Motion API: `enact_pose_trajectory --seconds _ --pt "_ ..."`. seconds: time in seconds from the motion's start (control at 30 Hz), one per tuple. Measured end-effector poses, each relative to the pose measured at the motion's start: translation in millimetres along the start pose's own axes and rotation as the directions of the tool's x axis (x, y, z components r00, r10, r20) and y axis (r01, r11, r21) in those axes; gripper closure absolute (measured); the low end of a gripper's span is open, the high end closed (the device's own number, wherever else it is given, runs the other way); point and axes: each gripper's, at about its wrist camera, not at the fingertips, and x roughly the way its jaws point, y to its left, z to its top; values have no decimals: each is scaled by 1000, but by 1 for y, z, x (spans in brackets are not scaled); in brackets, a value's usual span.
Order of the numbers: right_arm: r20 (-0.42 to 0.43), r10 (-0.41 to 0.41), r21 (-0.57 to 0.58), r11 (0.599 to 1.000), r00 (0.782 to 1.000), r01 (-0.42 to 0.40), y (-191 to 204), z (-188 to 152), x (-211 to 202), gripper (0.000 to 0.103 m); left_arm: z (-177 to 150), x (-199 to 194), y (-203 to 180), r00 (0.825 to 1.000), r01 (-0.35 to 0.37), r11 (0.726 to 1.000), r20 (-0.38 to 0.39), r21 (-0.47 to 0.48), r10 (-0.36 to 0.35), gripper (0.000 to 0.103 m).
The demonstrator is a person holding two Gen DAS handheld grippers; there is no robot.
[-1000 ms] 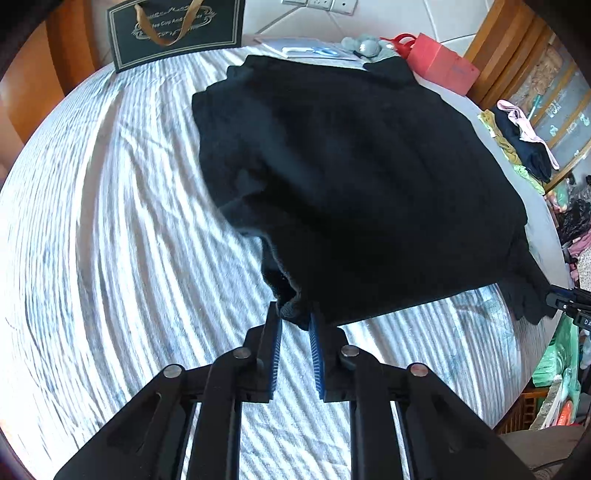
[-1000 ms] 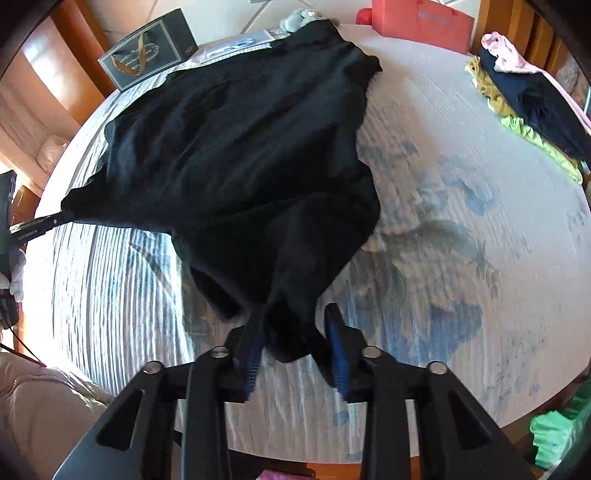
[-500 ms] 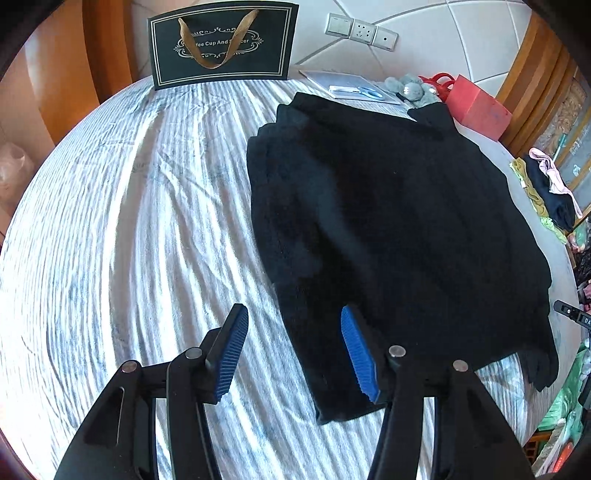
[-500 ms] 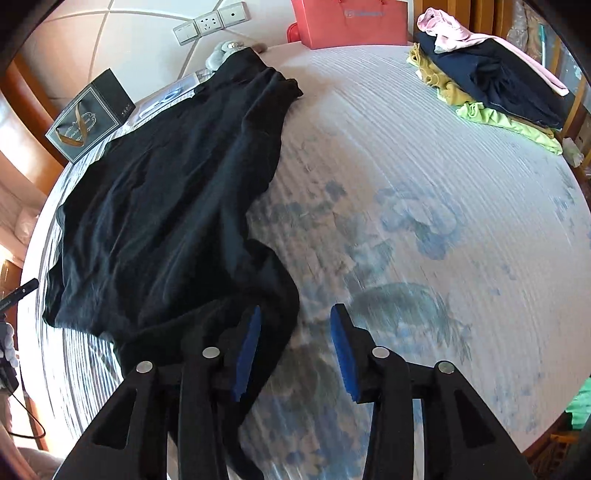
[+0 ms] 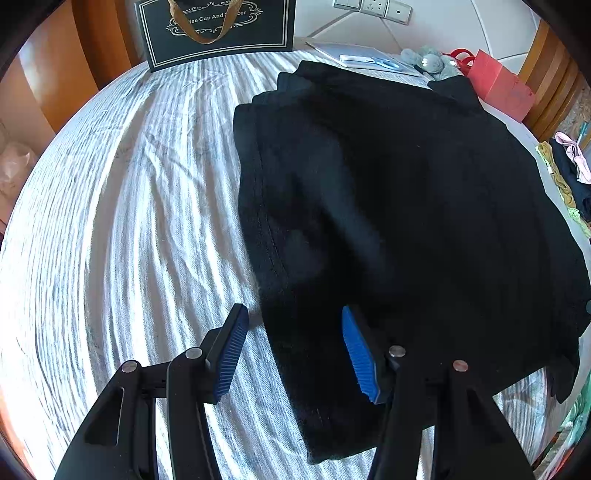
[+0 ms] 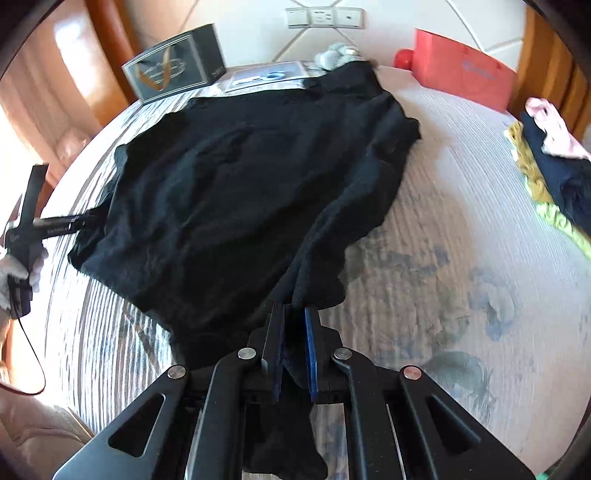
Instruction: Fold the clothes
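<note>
Now one black garment [image 5: 388,206]; right hand-held gripper [image 6: 294,332] clamps its edge, left hand-held gripper [image 5: 291,347] gapes empty.

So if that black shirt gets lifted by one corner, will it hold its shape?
Probably not. The black shirt already bunches into a rope where the right gripper pinches it, so it looks floppy. It seems light, and would likely drag across the tablecloth.

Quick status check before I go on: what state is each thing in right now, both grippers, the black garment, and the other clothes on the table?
Left gripper: open, fingers straddling the garment's near left edge, holding nothing.
Right gripper: shut on a bunched edge of the garment.
Black garment: spread on the table, partly folded, near right edge pulled up into the right gripper.
Pile of clothes: stacked at the table's right edge, untouched.
Gift bag: upright at the back.
</note>
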Motion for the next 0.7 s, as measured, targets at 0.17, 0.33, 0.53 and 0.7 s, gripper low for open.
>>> enact_pose_trajectory --seconds 0.17,0.33,0.53,0.7 --pt "-16 -62 237 969 998 64 -68 -7 0 90 -3 -2 5 1000 1 1000 2 -22 -1 49" --pt "-32 -53 265 962 998 59 -71 -3 16 90 -4 -6 4 1000 6 1000 4 -15 -6 49" --pt "-46 55 169 985 997 -47 -28 8 40 90 -2 -11 -3 1000 21 1000 8 16 -21 49" --pt "-59 71 77 995 996 -66 7 11 51 90 -5 -8 -6 1000 12 999 -9 43 -11 49"
